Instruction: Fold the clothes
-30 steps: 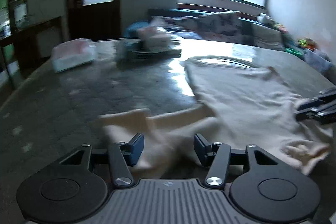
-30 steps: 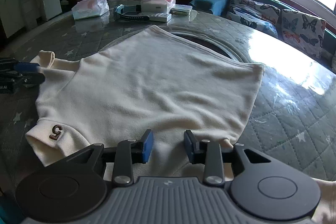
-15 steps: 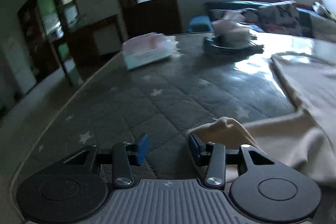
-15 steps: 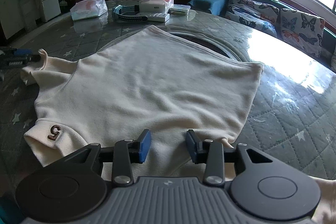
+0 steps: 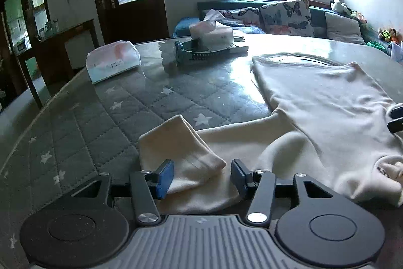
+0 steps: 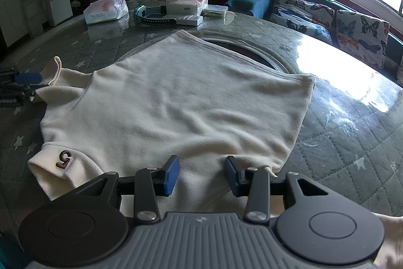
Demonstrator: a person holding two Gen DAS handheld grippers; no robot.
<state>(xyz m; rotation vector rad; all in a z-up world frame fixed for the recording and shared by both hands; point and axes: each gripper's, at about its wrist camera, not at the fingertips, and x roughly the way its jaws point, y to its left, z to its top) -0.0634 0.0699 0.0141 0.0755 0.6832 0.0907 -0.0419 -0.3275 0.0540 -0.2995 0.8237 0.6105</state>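
Both tongs are opening: the left tongs [image 5: 202,178] around the cream shirt's [image 6: 176,102] sleeve [image 5: 181,153], the right tongs [image 6: 202,174] over its edge.

Sweater [image 6: 176,102] near edge: hidden under the right gripper's [image 6: 201,174] body in the right wrist view, so the hem there could not be seen.
Sweater's far sleeve: cut off by the right edge of the left wrist view.
Right gripper in left wrist view: only two dark tips [image 5: 395,119] showed at the frame's right edge.
Left gripper [image 6: 22,82] in right wrist view: cut off by the left edge; its jaws could not be read there.
Tissue pack [image 5: 113,62] print: too small to read.
Collar patch [image 6: 64,158]: upside down, resembling a 5.
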